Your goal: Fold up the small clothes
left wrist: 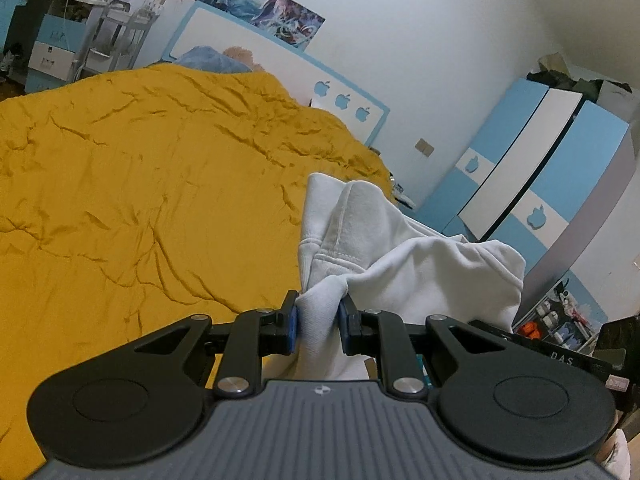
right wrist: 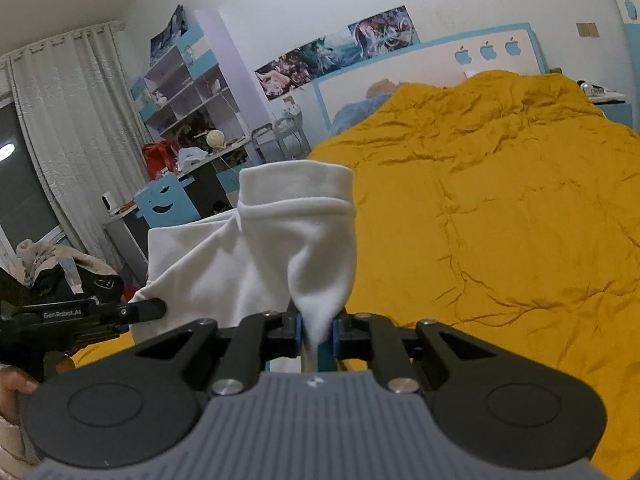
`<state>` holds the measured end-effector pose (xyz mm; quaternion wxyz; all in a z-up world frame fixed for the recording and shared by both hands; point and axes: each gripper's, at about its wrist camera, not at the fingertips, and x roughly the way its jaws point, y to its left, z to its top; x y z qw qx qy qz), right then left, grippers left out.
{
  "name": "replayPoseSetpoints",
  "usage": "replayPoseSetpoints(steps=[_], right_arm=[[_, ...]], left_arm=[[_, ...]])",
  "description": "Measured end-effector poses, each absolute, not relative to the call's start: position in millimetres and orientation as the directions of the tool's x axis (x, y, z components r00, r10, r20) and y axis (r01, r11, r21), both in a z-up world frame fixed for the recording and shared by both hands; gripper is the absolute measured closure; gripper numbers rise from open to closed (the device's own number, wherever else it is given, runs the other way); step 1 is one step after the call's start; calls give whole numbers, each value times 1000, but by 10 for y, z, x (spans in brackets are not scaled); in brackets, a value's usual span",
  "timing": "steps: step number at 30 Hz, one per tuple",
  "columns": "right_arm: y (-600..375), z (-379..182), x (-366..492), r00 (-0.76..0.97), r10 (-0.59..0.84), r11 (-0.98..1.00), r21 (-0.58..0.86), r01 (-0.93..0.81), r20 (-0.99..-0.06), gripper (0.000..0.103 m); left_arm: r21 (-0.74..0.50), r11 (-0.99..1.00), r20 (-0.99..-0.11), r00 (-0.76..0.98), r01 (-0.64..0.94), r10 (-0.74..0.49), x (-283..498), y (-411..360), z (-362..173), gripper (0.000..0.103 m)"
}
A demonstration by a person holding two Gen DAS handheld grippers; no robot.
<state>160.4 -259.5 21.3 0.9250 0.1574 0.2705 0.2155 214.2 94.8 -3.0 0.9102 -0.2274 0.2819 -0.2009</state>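
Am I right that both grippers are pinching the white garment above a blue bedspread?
Not quite: the bedspread is mustard yellow, as the right wrist view shows. The rest holds: the left gripper and right gripper are both pinching the white garment above it.

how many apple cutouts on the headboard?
3, in a row at one end of the headboard: first apple cutout, second apple cutout, third apple cutout. The yellow duvet may hide more lower down.
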Motion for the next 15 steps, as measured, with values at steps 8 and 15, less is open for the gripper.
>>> replayPoseSetpoints(steps=[8,15], right_arm=[[-2529,31,2016,730,476,866,408,-290,-490,94],[-2530,-333,2552,682,475,867,430,-253,-556,94]], left_arm=[[-534,819,-470,732,209,-493,2409,951,-234,82],[-539,823,-546,671,178,-502,2873,940,-536,82]])
